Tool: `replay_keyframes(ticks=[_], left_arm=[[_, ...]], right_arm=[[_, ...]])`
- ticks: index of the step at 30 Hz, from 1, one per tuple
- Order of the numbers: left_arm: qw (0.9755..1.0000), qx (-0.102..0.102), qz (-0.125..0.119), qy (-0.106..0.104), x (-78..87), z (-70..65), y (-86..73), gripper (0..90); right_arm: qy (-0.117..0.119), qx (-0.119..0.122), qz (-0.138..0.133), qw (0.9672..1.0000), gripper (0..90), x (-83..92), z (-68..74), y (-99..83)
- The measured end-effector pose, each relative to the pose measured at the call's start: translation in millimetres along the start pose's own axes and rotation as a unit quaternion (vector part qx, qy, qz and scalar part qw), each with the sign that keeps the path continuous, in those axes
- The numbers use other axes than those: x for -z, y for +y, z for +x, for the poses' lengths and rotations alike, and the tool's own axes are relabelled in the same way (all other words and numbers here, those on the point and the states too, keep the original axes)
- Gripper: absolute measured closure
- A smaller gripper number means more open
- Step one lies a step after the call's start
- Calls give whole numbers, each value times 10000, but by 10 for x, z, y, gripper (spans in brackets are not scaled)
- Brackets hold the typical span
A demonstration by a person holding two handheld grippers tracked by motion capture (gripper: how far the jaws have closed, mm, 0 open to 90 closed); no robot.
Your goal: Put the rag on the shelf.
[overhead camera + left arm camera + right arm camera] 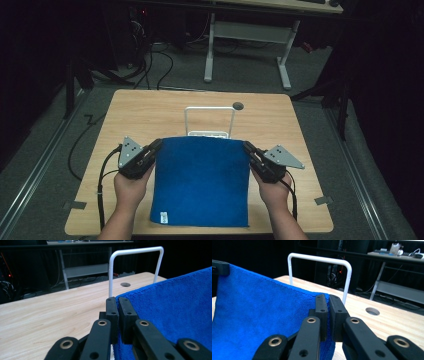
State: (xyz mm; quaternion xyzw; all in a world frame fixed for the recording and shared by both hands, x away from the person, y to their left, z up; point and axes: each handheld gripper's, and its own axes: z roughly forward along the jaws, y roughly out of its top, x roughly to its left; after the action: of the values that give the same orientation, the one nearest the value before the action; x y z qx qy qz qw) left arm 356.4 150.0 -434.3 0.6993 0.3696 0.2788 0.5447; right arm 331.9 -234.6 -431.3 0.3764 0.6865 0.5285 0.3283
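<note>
We see a square light-wood worktop (pixel 150 107) with a small round grey hole (pixel 238 105) near its far edge. On it stands a white wire rack (pixel 209 121), and the near end of a blue terry cloth (pixel 200 200) lies on it.

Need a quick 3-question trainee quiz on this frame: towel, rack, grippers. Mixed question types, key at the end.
1. True or false: the left gripper is open and clear of the towel.
2. Multiple choice: where is the white rack relative to the towel's far edge? A) just beyond it B) on the floor C) on the towel's near edge
3. Fill in: the right gripper is shut on the towel's far ____ corner.

Key: 1 false, both grippers are shut on the far corners. 2 A. 3 right.
</note>
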Motion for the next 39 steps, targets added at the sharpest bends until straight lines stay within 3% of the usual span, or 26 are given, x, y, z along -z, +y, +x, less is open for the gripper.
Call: replay_keyframes(ticks=[12,25,33,39], left_arm=[[9991,-115,-413,-20,162,-102,159,871],[9959,-308,-841,-93,364,-232,356,872],[9956,-324,-879,-83,370,-231,385,875],[9949,-385,-930,-109,276,-206,514,879]], right_arm=[[18,63,-375,9993,867,158,48,167],[26,165,-807,9966,868,340,105,347],[-13,188,-873,9960,869,370,92,380],[-57,219,-936,9954,870,350,53,482]])
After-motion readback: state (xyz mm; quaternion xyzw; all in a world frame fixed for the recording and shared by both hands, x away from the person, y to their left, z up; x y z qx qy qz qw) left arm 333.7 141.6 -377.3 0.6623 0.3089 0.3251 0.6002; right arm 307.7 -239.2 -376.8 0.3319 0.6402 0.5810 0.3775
